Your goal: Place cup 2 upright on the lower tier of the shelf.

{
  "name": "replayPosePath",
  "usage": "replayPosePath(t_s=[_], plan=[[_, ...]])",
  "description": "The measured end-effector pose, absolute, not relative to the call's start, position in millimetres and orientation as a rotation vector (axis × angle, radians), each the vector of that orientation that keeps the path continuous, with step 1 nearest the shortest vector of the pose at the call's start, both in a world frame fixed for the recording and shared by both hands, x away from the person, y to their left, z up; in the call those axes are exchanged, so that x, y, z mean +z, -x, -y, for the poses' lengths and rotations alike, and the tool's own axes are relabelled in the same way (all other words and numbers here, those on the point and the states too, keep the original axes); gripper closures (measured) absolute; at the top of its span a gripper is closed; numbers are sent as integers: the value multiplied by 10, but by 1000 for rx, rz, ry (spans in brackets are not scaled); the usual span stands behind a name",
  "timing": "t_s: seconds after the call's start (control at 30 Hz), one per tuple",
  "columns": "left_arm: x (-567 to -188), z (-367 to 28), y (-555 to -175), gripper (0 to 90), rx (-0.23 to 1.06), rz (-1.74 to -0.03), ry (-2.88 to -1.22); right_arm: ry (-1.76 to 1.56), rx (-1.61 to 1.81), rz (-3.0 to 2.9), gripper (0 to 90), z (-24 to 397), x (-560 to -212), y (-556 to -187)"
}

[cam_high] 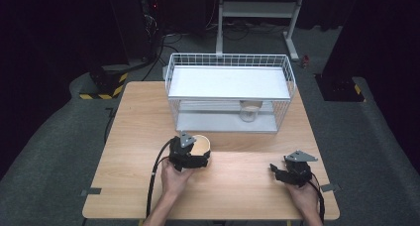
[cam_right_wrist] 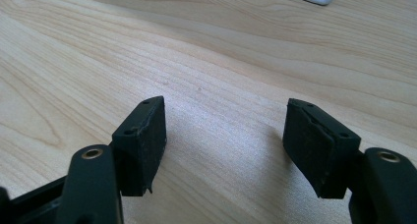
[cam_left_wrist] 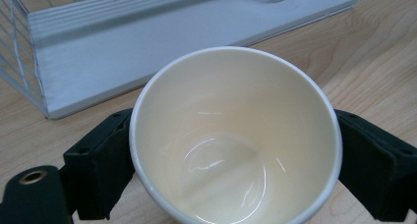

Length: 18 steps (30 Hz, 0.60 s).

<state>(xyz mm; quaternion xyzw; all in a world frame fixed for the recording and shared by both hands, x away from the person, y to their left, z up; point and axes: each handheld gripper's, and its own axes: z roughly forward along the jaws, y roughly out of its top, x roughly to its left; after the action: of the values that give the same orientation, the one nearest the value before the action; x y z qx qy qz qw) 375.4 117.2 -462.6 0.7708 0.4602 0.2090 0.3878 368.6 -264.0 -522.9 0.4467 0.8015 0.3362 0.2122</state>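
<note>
A paper cup (cam_high: pixel 201 144) with a white rim and cream inside stands on the wooden table (cam_high: pixel 237 186), in front of the wire rack. My left gripper (cam_high: pixel 198 155) is shut on it. In the left gripper view the cup (cam_left_wrist: pixel 236 135) is empty, and both black pads (cam_left_wrist: pixel 105 157) press against its sides just below the rim. My right gripper (cam_high: pixel 277 169) rests low over the table near the right front corner. Its jaws stand open with nothing between them, and bare wood lies under the right gripper (cam_right_wrist: pixel 223 145).
A white wire rack (cam_high: pixel 228 82) with an upper and a lower metal shelf stands at the back of the table. A clear glass (cam_high: pixel 249 112) sits on its lower shelf (cam_left_wrist: pixel 147 47). Cables trail from both grippers toward the front edge.
</note>
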Motion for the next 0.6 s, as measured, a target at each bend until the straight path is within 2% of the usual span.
replayPosePath(t_s=[0.6], plan=[[-4508,-1116,-3851,109,557,-1147,-1979,-1242,934,-2224,330,2638,-5230,-3684]])
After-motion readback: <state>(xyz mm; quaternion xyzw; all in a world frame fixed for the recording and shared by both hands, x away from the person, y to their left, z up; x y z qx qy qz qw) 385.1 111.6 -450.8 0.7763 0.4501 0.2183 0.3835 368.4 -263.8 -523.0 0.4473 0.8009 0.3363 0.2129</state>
